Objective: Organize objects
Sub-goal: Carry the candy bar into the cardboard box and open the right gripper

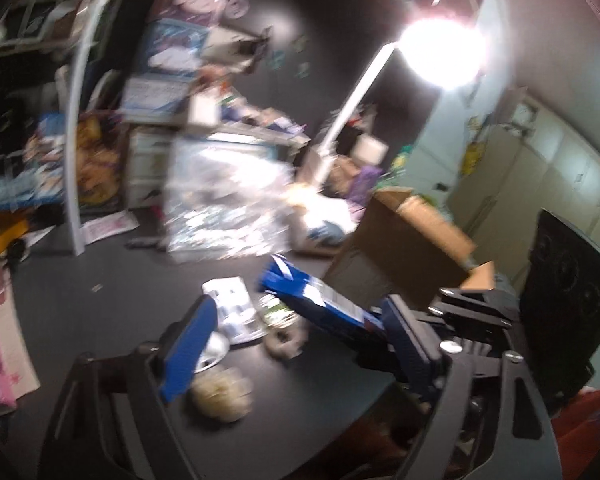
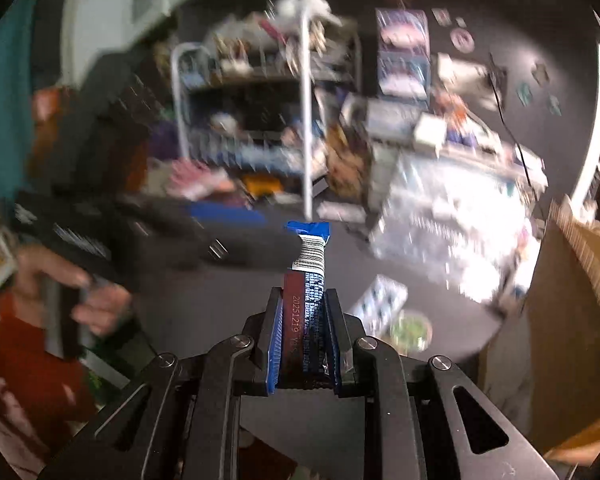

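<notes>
The right gripper [image 2: 303, 320] had its jaws shut tight on the blue snack packet [image 2: 306, 280], likely to drop it in the cardboard box [image 2: 572, 320] on the right. The left gripper [image 1: 296, 344] had open, empty jaws.

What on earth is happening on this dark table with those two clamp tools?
A person is tidying the table with a two-finger gripper in each hand. The right gripper is shut on a blue snack packet and holds it up off the table, close to an open cardboard box. The left gripper is open and holds nothing. Below it lie a white leaflet, a small ring-shaped thing and a pale round item. The pictures are blurred.
</notes>
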The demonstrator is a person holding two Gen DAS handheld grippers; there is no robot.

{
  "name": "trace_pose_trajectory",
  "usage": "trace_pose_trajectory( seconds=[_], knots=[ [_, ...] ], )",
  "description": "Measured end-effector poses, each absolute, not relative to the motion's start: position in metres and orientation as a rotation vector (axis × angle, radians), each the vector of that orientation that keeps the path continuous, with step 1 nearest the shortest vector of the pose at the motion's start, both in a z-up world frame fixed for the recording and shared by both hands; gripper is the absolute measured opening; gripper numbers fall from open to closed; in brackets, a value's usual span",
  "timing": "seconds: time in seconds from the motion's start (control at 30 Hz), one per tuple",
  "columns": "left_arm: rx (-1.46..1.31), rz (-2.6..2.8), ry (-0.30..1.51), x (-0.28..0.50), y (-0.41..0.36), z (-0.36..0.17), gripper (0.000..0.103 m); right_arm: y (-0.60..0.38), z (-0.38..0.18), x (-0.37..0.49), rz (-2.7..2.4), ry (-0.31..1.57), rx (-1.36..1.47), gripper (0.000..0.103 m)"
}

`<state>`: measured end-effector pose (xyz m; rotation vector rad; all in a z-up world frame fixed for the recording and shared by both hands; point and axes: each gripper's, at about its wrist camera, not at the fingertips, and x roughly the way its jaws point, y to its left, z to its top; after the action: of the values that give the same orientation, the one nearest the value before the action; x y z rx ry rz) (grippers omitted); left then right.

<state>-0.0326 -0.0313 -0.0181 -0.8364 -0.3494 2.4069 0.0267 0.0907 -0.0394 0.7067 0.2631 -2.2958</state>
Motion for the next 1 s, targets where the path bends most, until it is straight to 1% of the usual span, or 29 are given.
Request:
trace_pose_trajectory(
  seconds=[0.03,0.07,0.1,0.13,0.17,0.2,0.27,0.47,0.6,0.83,0.87,0.9,0.93,0.97,1.0],
  knots=[
    [-0.815,2.387,-0.352,-0.033,-0.025,-0.009,0.072,0.092,-0.030,0.027,-2.291,0.276,0.683,0.014],
    [-0.804,2.379,-0.347,-0.035,-0.020,-0.002,0.067,0.094,-0.022,0.028,-2.290,0.284,0.665,0.014],
    [-0.793,2.373,-0.335,-0.037,-0.011,0.007,0.058,0.097,-0.014,0.028,-2.287,0.294,0.644,0.014],
    [-0.791,2.371,-0.327,-0.040,-0.006,0.013,0.054,0.101,-0.007,0.028,-2.285,0.302,0.630,0.014],
    [-0.787,2.368,-0.320,-0.042,0.000,0.018,0.047,0.106,-0.001,0.028,-2.285,0.310,0.618,0.014],
    [-0.785,2.359,-0.309,-0.046,0.007,0.024,0.042,0.113,0.004,0.028,-2.287,0.319,0.607,0.014],
    [-0.788,2.344,-0.279,-0.056,0.026,0.033,0.038,0.127,0.013,0.026,-2.295,0.332,0.600,0.014],
    [-0.825,2.259,-0.189,-0.093,0.099,0.051,0.037,0.190,0.027,0.009,-2.368,0.284,0.626,0.014],
    [-0.902,2.185,-0.114,-0.121,0.151,0.054,0.037,0.238,0.031,-0.004,-2.420,0.245,0.679,0.014],
    [-1.036,2.109,-0.057,-0.150,0.192,0.043,0.037,0.282,0.025,-0.033,-2.411,0.228,0.870,0.014],
    [-1.051,2.110,-0.047,-0.152,0.195,0.042,0.038,0.283,0.023,-0.036,-2.402,0.242,0.898,0.014],
    [-1.061,2.120,-0.032,-0.154,0.197,0.041,0.045,0.284,0.022,-0.037,-2.399,0.257,0.913,0.016],
    [-1.063,2.133,-0.022,-0.155,0.197,0.040,0.053,0.284,0.019,-0.039,-2.395,0.290,0.926,0.020],
    [-1.056,2.149,-0.017,-0.154,0.196,0.042,0.071,0.281,0.017,-0.040,-2.389,0.338,0.942,0.038],
    [-1.041,2.167,-0.015,-0.153,0.194,0.044,0.081,0.282,0.015,-0.040,-2.392,0.361,0.947,0.053]
  ],
)
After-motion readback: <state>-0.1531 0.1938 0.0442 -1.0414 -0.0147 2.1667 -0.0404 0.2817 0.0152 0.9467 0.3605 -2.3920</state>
